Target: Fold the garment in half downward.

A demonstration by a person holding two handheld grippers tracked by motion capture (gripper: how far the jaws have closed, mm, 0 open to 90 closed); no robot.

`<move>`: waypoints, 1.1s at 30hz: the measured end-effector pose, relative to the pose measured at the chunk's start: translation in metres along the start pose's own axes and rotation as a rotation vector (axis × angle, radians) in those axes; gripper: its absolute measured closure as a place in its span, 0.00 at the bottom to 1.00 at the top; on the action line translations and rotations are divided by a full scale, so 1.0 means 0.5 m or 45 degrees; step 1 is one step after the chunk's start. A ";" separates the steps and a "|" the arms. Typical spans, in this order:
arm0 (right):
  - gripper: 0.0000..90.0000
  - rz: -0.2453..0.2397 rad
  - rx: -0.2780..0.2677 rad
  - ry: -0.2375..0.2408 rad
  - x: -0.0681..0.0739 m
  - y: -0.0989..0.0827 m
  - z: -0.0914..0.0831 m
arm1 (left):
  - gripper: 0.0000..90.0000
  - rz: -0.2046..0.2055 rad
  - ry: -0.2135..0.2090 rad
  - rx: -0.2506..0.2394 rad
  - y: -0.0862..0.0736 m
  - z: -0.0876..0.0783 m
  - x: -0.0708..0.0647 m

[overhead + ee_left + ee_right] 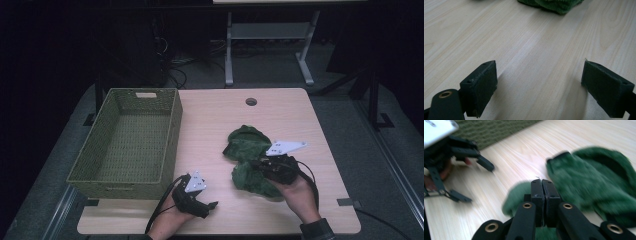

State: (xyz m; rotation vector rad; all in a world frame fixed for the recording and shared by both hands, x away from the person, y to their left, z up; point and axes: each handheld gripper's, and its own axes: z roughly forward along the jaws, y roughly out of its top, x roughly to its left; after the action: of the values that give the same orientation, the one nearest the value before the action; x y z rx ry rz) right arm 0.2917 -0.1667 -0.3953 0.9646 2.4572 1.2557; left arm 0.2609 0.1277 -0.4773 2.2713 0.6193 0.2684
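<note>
We're working the green cloth (pixel 248 159), a crumpled dark-green piece lying on the surface (pixel 215 125) right of centre, well apart from the woven basket (pixel 127 140) at the left edge.

Right gripper (pixel 541 185): fingers pressed together. In the right gripper view green fabric shows under and around the tips, so we judge it's pinching a thin fold of the cloth, though the frame is blurred and we can't see the fabric between the pads. In the high view the right hand (pixel 295 192) sits at the cloth's near-right end, gripper body over it.

Left gripper (pixel 537 85): fingers spread wide, nothing between them, just bare wood. It rests near the front edge, just beside the basket's near-right corner. The cloth lies ahead of its fingers, at the top edge of the left gripper view, apart from them with open surface between.

Key relation: the cloth's long axis runs roughly from far-left to near-right, and the right gripper is on the near-right end. The far-left end is free. The basket lies to the left of the cloth, past the left gripper.

Our read: the right hand is clearly the nearer one and already on the cloth; any carry to the basket goes leftward across the left gripper's spot, or the left one reaches forward for the free end.
</note>
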 end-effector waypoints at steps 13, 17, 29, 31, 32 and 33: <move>1.00 0.007 0.182 -0.050 -0.018 -0.044 0.090 | 0.14 -0.003 -0.002 0.004 0.000 0.000 -0.001; 1.00 0.040 0.217 -0.027 -0.031 -0.065 0.110 | 0.14 -0.008 -0.004 0.003 -0.001 0.000 -0.001; 0.86 0.035 0.117 -0.032 -0.035 -0.056 0.047 | 0.14 -0.002 0.000 0.002 0.000 0.000 0.000; 0.81 0.047 0.111 -0.037 -0.038 -0.062 0.031 | 0.14 -0.009 -0.003 0.002 -0.001 0.000 -0.001; 0.78 0.042 0.110 -0.047 -0.040 -0.067 0.022 | 0.14 -0.010 -0.003 0.001 -0.001 0.000 -0.001; 0.76 0.048 0.102 -0.054 -0.042 -0.070 0.012 | 0.14 -0.010 -0.003 0.001 -0.001 0.000 -0.001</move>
State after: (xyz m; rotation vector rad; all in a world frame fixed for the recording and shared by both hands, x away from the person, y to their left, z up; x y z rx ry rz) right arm 0.2944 -0.1913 -0.4286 1.0519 2.4846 1.1438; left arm 0.2603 0.1277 -0.4775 2.2696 0.6267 0.2617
